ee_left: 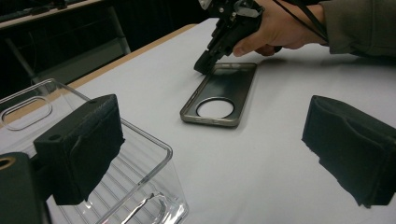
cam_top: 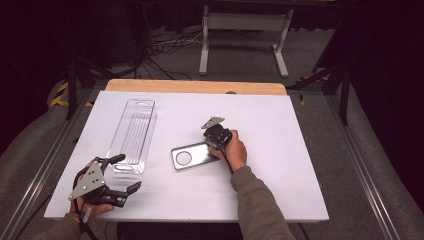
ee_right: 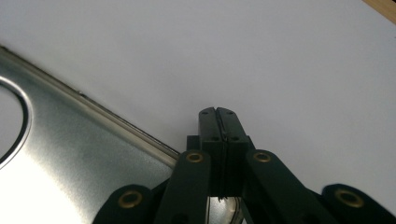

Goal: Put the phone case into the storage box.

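A dark, glossy phone case (cam_top: 192,156) with a round hole lies flat in the middle of the white table (cam_top: 280,165). My right gripper (cam_top: 212,145) is at its right end, tilted down, its jaws shut on the case's rim (ee_right: 70,154); in the right gripper view the gripper (ee_right: 218,114) has its tips pressed together. A clear plastic box (cam_top: 134,134) lies lengthwise at the left. My left gripper (cam_top: 129,172) is held open at the near left, just past the box's near end. In the left gripper view it (ee_left: 215,154) faces the case (ee_left: 229,81), with the box (ee_left: 135,168) by its left jaw.
A wooden strip (cam_top: 195,86) runs along the table's far edge. Beyond it, a white metal frame (cam_top: 245,30) and cables lie on the grey floor. Metal rails flank the table on both sides.
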{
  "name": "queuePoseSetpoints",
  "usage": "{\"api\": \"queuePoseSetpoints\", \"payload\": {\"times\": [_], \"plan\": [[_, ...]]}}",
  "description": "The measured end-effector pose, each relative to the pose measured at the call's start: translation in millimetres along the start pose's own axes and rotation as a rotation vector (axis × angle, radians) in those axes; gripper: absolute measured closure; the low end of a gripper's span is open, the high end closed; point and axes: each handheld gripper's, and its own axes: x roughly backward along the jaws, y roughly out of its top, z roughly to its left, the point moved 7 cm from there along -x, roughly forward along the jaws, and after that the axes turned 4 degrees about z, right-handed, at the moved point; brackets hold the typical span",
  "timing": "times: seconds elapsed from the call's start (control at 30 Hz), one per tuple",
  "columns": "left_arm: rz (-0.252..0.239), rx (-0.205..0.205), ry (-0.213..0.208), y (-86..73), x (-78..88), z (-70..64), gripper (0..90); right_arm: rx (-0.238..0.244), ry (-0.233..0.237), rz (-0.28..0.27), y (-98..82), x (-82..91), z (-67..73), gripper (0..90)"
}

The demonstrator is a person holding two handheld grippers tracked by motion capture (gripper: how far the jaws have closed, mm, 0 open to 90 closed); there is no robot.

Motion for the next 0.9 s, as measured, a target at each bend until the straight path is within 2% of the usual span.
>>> {"api": "queuePoseSetpoints", "payload": {"times": [0.13, 0.4, 0.8, 0.9], "plan": [[0.001, -0.001, 0.000, 0.1, -0.4, -0.4, 5.8, 0.010, 0.001, 0.013, -7.6, 8.4, 2.9, 90.0], [0.010, -0.003, -0.003, -0.4, -0.4, -0.8, 6.0, 0.018, 0.041, 0.029, -21.3, 22.5, 14.0, 90.0], [0.014, 0.008, -0.007, -1.1, -1.2, -1.3, 6.1, 0.027, 0.052, 0.024, -37.9, 37.9, 27.1, 90.0], [0.014, 0.007, -0.008, -0.9, -0.9, -1.4, 6.1, 0.024, 0.073, 0.020, -44.4, 44.8, 33.4, 90.0]]}}
